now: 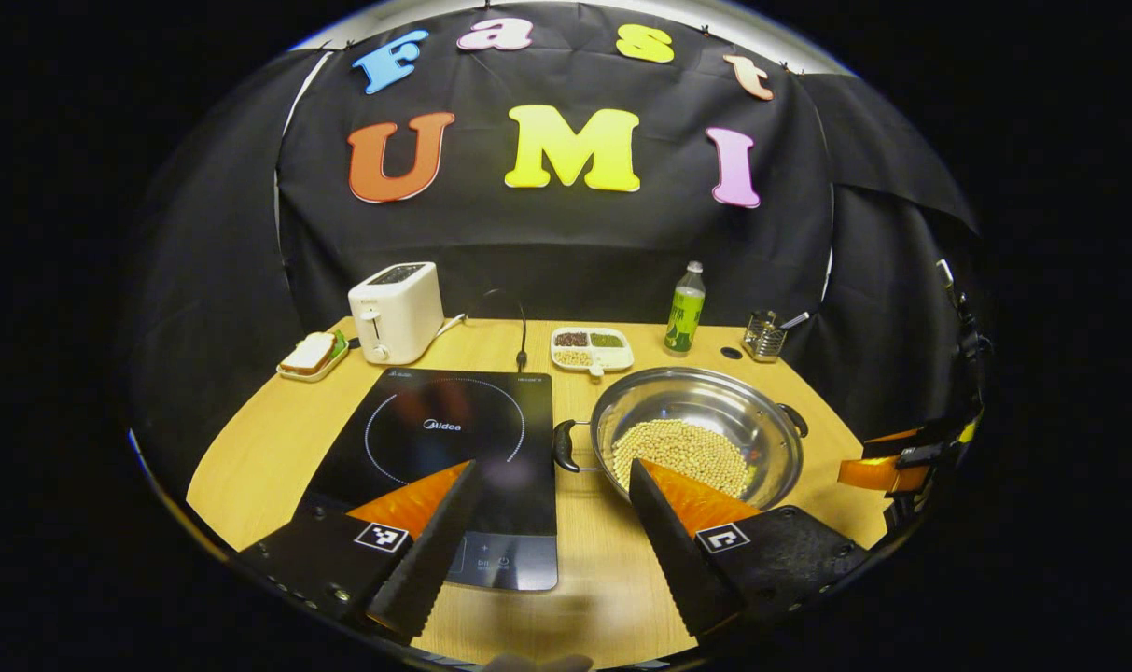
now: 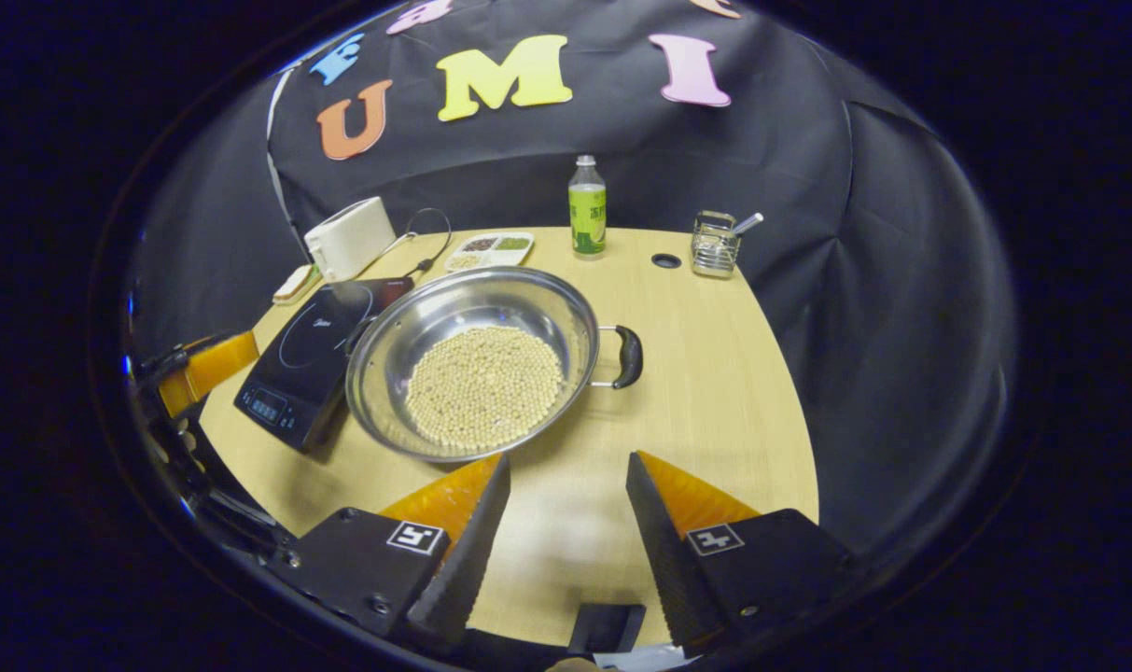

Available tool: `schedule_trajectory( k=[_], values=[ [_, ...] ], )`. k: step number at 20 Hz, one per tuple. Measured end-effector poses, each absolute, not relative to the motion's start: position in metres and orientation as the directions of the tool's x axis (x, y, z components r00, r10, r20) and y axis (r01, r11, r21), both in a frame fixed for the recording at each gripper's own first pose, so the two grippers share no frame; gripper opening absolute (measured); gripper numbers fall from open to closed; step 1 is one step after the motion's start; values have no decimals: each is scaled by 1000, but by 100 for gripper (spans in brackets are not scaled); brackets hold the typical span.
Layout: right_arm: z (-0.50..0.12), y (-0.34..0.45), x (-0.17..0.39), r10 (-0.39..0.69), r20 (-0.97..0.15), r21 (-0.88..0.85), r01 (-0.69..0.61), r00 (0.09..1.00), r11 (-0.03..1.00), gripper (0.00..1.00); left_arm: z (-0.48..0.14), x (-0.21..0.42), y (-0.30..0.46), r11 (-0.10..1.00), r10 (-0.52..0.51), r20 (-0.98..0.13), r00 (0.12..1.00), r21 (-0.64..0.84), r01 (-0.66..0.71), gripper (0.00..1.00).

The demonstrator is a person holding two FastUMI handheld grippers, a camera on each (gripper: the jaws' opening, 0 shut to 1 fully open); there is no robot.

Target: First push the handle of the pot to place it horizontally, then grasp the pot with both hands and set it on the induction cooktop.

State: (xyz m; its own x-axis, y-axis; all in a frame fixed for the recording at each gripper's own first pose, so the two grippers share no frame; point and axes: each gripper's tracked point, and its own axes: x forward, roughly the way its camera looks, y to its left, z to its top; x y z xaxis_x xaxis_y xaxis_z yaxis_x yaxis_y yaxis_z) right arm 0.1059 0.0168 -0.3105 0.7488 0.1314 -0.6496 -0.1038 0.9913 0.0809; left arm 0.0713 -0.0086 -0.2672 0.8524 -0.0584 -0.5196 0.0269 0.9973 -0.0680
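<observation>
A shiny steel pot [image 1: 705, 401] [image 2: 416, 327] holding a layer of pale beans stands on the wooden table, right of the black induction cooktop [image 1: 454, 439] [image 2: 309, 359]. Its black side handles [image 1: 566, 446] [image 2: 628, 357] point left and right. My left gripper [image 1: 554, 476] is open, hovering low over the table's front, one finger above the cooktop and the other above the pot's near rim. In the right gripper view my right gripper [image 2: 567, 471] is open just in front of the pot, touching nothing. The left gripper view catches the right gripper [image 1: 887, 467] at its far right edge.
Along the back stand a white toaster [image 1: 396, 311], a plate with bread [image 1: 312, 356], a divided snack tray [image 1: 592, 348], a green bottle [image 1: 685, 310] and a wire holder [image 1: 764, 336]. A black cord [image 1: 514, 322] runs behind the cooktop. The table edge curves close on the right.
</observation>
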Motion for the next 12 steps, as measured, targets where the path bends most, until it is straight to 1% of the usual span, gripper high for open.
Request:
schedule_trajectory(
  k=[1,3,4,5,8,12],
  values=[
    [-311,16,120,136,-653,96,-97,745,991,82,-276,80,-12,997,-62,-537,841,-77,24,96],
    [-314,11,148,139,-658,116,-82,741,990,80,-295,98,-19,996,-65,-578,814,-81,22,96],
    [-316,10,157,146,-666,126,-82,732,989,80,-304,106,-24,996,-68,-600,797,-84,22,100],
    [-320,9,167,152,-674,133,-84,722,988,79,-312,112,-25,997,-64,-616,785,-82,17,96],
    [-331,-1,194,139,-700,110,-87,701,990,79,-329,137,-30,998,-55,-646,761,-63,18,96],
    [-344,2,217,170,-724,132,-107,668,985,79,-347,158,-34,998,-46,-679,733,-62,6,96]
  ],
)
